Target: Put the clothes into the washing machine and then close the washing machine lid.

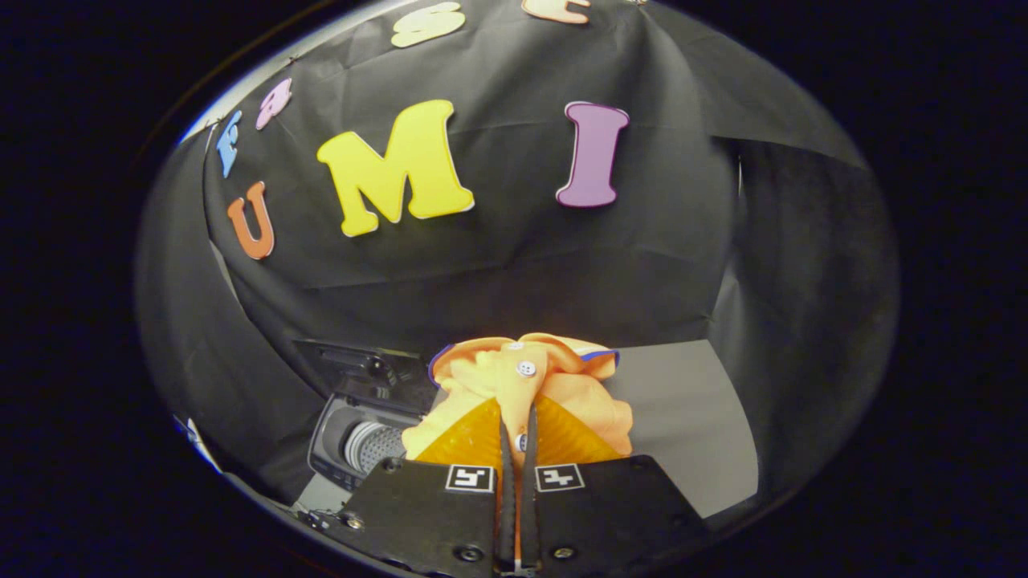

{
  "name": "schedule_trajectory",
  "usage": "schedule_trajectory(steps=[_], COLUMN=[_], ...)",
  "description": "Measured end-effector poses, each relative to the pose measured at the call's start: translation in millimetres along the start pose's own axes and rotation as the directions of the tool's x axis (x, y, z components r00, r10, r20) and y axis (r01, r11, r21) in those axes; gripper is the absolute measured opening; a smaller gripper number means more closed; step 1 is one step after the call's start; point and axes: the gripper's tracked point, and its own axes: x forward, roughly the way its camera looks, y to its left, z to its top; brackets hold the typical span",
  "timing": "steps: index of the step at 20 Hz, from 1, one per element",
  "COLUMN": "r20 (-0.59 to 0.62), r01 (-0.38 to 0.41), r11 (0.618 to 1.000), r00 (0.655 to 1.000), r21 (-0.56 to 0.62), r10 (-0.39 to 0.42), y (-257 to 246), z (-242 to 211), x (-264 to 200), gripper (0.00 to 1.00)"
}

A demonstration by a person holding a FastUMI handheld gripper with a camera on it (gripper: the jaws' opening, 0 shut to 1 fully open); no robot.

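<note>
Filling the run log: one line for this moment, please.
gripper: shut on orange shirt | shirt: lifted | washing machine: open, beside the fingers | lid: not closed

washer (353, 437) half behind shirt (522, 385)

Orange shirt (522, 385) (white buttons, blue-edged collar) bunched, beside the open washing machine (361, 441).

Dim booth, lit centre — fisheye warp, edges prob. soft.
</note>
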Motion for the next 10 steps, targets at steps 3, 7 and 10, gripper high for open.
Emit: schedule_trajectory(steps=[3,7,10], r20=[0.037,0.076,0.094], r01=[-0.011,-0.045,-0.066], r11=[1.000,0.999,0.998], r00=[0.999,0.996,0.993], r21=[-0.017,-0.014,-0.023], r10=[0.011,0.046,0.068], y=[20.1,54.4,80.4], z=[12.1,22.3,28.3], x=[-18.0,-42.8,-57.2], gripper=[0.06,0.06,0.06])
